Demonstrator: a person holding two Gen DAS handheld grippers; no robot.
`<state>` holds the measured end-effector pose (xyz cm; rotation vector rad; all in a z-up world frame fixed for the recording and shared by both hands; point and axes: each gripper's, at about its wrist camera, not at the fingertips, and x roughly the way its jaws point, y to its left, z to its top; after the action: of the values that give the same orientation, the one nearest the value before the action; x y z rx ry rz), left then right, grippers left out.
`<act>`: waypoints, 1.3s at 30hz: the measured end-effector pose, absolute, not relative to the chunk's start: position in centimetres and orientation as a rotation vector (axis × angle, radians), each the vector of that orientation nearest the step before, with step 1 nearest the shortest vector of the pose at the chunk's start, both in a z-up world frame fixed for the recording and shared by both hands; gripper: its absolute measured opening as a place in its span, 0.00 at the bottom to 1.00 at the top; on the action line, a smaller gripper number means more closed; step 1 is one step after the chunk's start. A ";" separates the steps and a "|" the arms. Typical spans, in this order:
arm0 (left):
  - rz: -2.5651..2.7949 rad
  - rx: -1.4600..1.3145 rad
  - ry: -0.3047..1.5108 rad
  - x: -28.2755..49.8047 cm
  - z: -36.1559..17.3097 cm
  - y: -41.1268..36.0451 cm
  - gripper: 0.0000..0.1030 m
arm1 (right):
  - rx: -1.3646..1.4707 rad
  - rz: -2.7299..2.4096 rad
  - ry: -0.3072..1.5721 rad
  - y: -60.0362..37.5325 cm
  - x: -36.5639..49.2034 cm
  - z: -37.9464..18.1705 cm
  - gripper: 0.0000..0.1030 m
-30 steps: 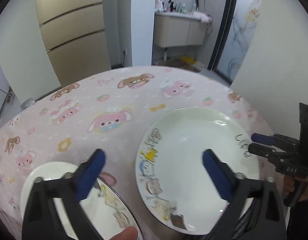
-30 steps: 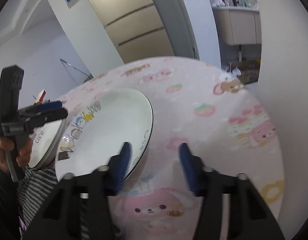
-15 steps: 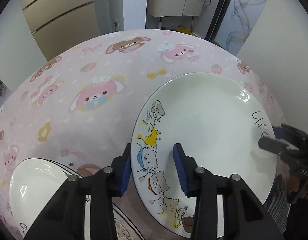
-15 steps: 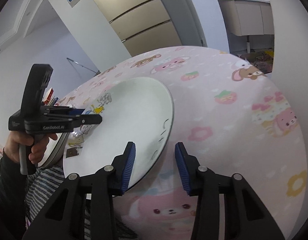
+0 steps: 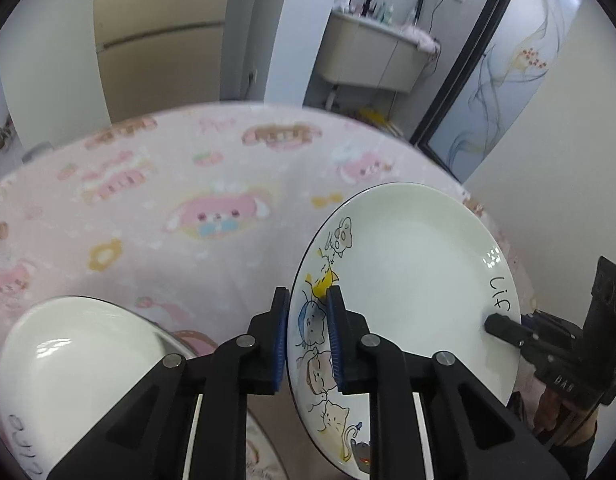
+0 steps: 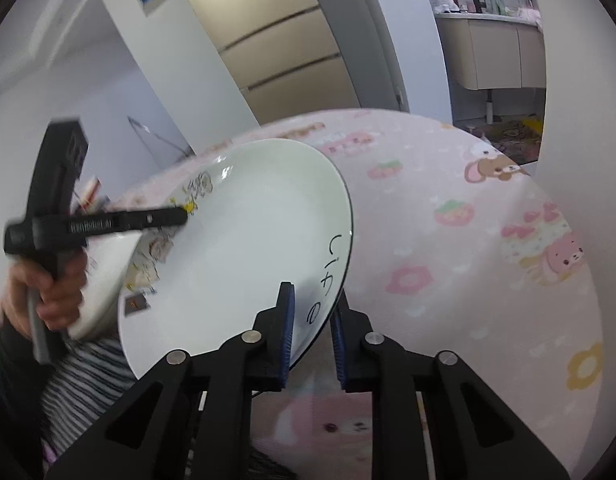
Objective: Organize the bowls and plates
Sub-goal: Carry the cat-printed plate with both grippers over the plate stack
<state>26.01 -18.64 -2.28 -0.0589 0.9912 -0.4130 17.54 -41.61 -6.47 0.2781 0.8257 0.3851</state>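
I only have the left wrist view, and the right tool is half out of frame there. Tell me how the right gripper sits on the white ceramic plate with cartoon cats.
Observer: The right gripper is shut on the white ceramic plate with cartoon cats, one blue pad on each side of the rim at the black lettering.
Operator: Check the second white dish against it.
Observer: The second white dish sits behind the plate's cat edge, beside the left hand. I cannot tell whether they touch.
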 end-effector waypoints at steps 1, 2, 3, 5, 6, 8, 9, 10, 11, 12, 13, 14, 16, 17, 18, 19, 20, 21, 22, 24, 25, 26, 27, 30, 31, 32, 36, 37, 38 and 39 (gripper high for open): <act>-0.409 -0.067 0.970 25.5 -1.4 -18.2 0.17 | 0.288 0.390 0.810 -41.6 17.6 -6.1 0.15; -0.409 -0.073 0.958 25.2 -0.9 -17.9 0.16 | 0.292 0.396 0.796 -41.6 17.7 -5.6 0.15; -0.407 -0.080 0.936 24.7 0.0 -17.3 0.16 | 0.298 0.405 0.779 -41.4 17.7 -5.0 0.15; -0.388 -0.080 0.899 23.5 1.6 -16.1 0.16 | 0.310 0.432 0.749 -40.8 17.9 -4.0 0.14; -0.376 -0.078 0.881 22.9 2.2 -15.5 0.16 | 0.313 0.451 0.737 -40.3 18.0 -3.4 0.14; -0.345 -0.078 0.845 21.4 3.4 -13.7 0.15 | 0.305 0.483 0.721 -38.9 18.4 -2.5 0.13; -0.330 -0.079 0.835 20.9 3.7 -12.9 0.15 | 0.301 0.495 0.715 -38.2 18.5 -2.2 0.13; -0.311 -0.085 0.825 20.2 4.0 -11.8 0.15 | 0.301 0.509 0.708 -37.4 18.6 -1.9 0.13; -0.299 -0.090 0.820 19.8 4.1 -11.2 0.15 | 0.315 0.521 0.703 -36.7 18.7 -1.8 0.12; -0.282 -0.102 0.815 19.3 4.2 -10.1 0.15 | 0.341 0.543 0.700 -36.1 18.9 -1.8 0.11; -0.270 -0.114 0.812 18.9 4.2 -9.2 0.15 | 0.361 0.567 0.701 -35.5 19.2 -1.9 0.10; -0.260 -0.130 0.810 18.5 4.2 -8.1 0.15 | 0.384 0.596 0.703 -34.9 19.5 -2.1 0.09; -0.238 -0.150 0.808 17.5 3.9 -6.1 0.15 | 0.394 0.632 0.714 -33.7 19.8 -2.3 0.09; -0.224 -0.152 0.808 17.2 3.7 -5.5 0.15 | 0.374 0.640 0.718 -32.7 19.8 -2.4 0.09; -0.210 -0.153 0.808 16.9 3.5 -4.9 0.15 | 0.360 0.647 0.725 -31.8 19.9 -2.5 0.09; -0.197 -0.158 0.807 16.5 3.2 -4.2 0.15 | 0.353 0.654 0.734 -31.0 19.9 -2.6 0.09; -0.190 -0.163 0.807 16.2 2.8 -3.7 0.15 | 0.348 0.662 0.742 -30.4 20.0 -2.8 0.09; -0.186 -0.158 0.805 15.9 2.5 -3.3 0.15 | 0.345 0.668 0.752 -29.9 20.2 -3.0 0.09; -0.181 -0.150 0.802 15.7 2.2 -3.0 0.15 | 0.339 0.670 0.760 -29.4 20.2 -3.1 0.09; -0.169 -0.150 0.810 15.2 1.2 -2.5 0.15 | 0.313 0.664 0.770 -28.4 20.4 -3.4 0.10; -0.166 -0.156 0.815 15.1 0.7 -2.3 0.15 | 0.302 0.658 0.776 -28.1 20.5 -3.7 0.10; -0.165 -0.160 0.816 15.0 0.4 -2.1 0.15 | 0.302 0.656 0.781 -27.9 20.6 -3.9 0.10; -0.166 -0.165 0.821 15.0 0.0 -1.9 0.15 | 0.307 0.656 0.785 -27.8 20.7 -4.2 0.10; -0.171 -0.180 0.825 15.3 -0.9 -1.6 0.15 | 0.294 0.653 0.792 -27.5 20.6 -4.4 0.10; -0.170 -0.182 0.823 15.3 -1.1 -1.5 0.16 | 0.286 0.650 0.791 -27.5 20.6 -4.4 0.10; -0.169 -0.181 0.822 15.5 -1.3 -1.4 0.16 | 0.277 0.647 0.790 -27.3 20.5 -4.3 0.10; -0.158 -0.172 0.818 15.8 -1.8 -1.3 0.16 | 0.263 0.644 0.805 -26.8 20.7 -4.5 0.10; -0.142 -0.159 0.816 15.7 -1.9 -1.3 0.17 | 0.260 0.644 0.811 -26.7 20.9 -4.6 0.10; -0.129 -0.144 0.814 15.6 -1.9 -1.5 0.17 | 0.255 0.642 0.816 -26.5 21.1 -4.7 0.10; -0.114 -0.122 0.809 15.5 -1.9 -1.7 0.18 | 0.250 0.636 0.820 -26.3 21.2 -4.8 0.11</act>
<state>15.51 -1.74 -1.90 -0.1222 0.8092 -0.1138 21.20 -26.25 -4.79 0.2502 0.8205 0.6361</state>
